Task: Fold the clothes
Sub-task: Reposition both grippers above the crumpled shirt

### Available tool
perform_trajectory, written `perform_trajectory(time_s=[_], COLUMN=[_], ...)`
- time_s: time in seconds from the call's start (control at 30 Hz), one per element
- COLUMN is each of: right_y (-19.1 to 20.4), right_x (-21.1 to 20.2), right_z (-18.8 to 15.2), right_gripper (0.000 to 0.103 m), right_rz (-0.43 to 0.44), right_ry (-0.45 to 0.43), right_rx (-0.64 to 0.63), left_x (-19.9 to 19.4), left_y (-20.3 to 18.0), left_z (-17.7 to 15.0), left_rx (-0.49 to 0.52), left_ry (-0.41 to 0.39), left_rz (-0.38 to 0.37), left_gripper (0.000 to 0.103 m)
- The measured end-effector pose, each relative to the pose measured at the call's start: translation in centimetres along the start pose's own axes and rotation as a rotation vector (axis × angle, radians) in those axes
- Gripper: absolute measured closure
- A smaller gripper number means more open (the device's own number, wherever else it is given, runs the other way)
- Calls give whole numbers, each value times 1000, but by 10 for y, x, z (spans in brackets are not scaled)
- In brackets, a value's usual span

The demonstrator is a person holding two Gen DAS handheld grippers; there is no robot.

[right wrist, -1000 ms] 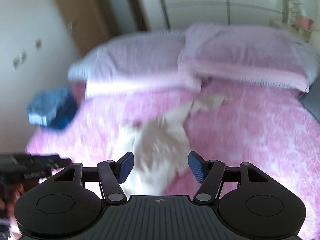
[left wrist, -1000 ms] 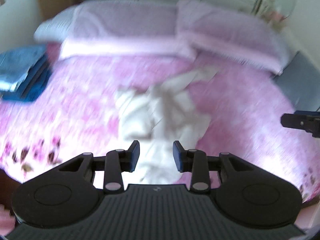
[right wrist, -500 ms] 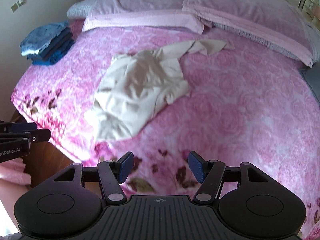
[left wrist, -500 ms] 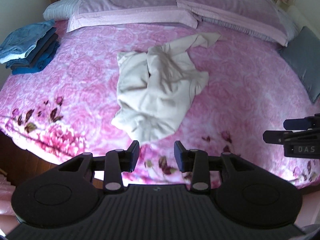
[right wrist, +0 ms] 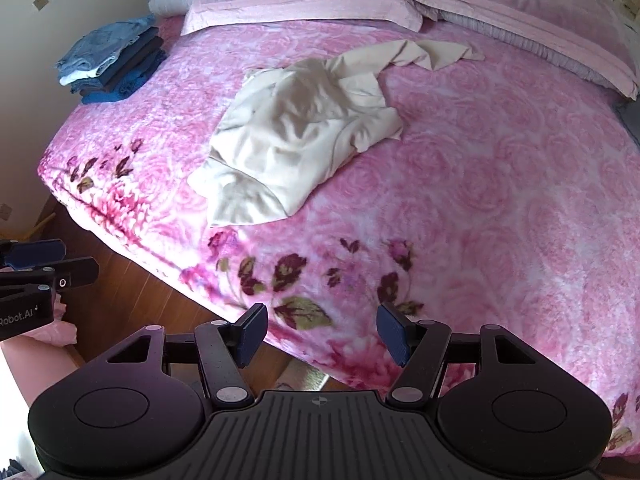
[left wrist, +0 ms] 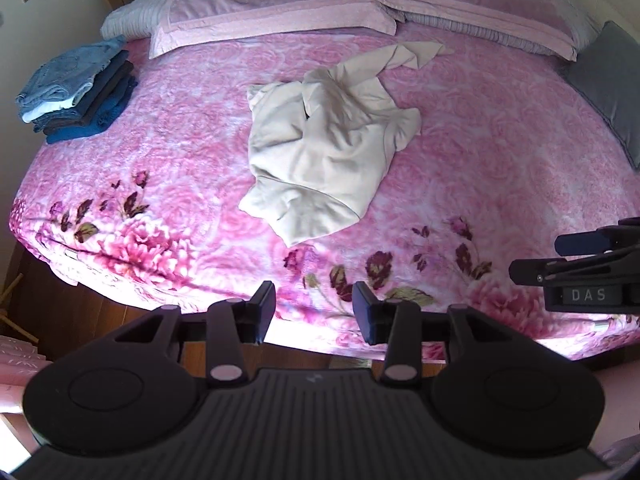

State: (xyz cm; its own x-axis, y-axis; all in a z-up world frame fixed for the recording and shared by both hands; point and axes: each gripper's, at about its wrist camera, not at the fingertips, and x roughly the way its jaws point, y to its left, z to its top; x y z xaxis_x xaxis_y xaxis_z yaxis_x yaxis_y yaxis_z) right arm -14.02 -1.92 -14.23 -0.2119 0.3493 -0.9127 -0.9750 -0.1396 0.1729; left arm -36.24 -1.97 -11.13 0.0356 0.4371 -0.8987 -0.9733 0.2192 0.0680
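A crumpled cream garment (left wrist: 324, 152) lies in a heap in the middle of the pink flowered bed (left wrist: 180, 128), one sleeve stretched toward the pillows. It also shows in the right wrist view (right wrist: 296, 136). My left gripper (left wrist: 315, 312) is open and empty, held over the bed's near edge, well short of the garment. My right gripper (right wrist: 320, 334) is open and empty, also at the near edge. Each gripper shows from the side in the other's view: the right gripper (left wrist: 576, 264) and the left gripper (right wrist: 44, 268).
A stack of folded blue jeans and dark clothes (left wrist: 76, 88) sits at the bed's far left corner. Two pink pillows (left wrist: 272, 4) lie along the head of the bed. A grey cushion (left wrist: 608, 80) lies at the right edge. Wooden floor (right wrist: 132, 280) runs below the bed.
Both grippers have pulled back from above the garment to the bed's near edge, so the garment looks farther away. The garment lies as before. Both grippers stay open.
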Motion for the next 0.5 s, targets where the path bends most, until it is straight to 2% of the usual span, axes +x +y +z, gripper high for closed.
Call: perform_trajectory(time_s=[0.27,0.5], right_y=[11,20], right_x=[7,28], right_z=[15,45], right_gripper=[39,39], right_rz=[-4,-33], right_ry=[-17,-21], right_rx=[-16,34], left_x=[2,32], left_y=[17,45], left_z=[13,47], left_rx=[-1,62], left_ry=[-33,-47], left_rz=[-3,-42], left_gripper=[65,65])
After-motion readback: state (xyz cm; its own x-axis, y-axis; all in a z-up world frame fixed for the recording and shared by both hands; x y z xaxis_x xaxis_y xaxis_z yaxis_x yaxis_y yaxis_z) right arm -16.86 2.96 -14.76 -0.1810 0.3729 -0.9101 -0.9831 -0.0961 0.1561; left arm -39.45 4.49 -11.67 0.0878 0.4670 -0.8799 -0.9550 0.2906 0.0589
